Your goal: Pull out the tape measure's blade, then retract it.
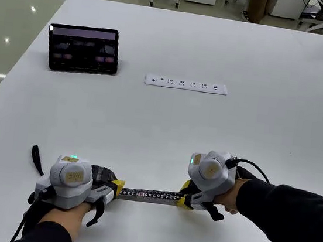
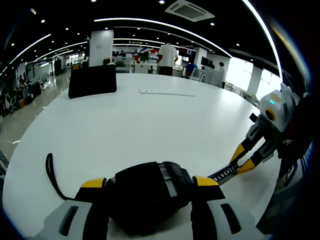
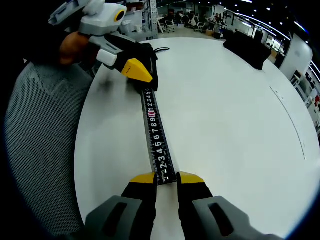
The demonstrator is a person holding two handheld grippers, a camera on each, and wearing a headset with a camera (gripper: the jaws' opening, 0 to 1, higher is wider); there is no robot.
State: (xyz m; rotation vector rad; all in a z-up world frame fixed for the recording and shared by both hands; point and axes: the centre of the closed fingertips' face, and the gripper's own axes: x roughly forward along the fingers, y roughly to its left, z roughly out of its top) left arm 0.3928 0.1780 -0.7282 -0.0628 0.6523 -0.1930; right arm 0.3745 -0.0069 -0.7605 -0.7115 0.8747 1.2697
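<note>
Near the front edge of the surface (image 1: 207,132), clamping the tape measure (image 2: 150,200) by its black case in the left hand-held gripper (image 2: 149,182), likely anchoring it against the pull. Pinching the blade (image 3: 152,120) at its tip with the right hand-held gripper (image 3: 167,178), closed on it. Stretching the blade low along the surface, numbers up, running left to right between the two, tip pointing right.

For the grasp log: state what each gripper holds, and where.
Left gripper clamps the case by its sides; right gripper pinches the blade at its tip.
</note>
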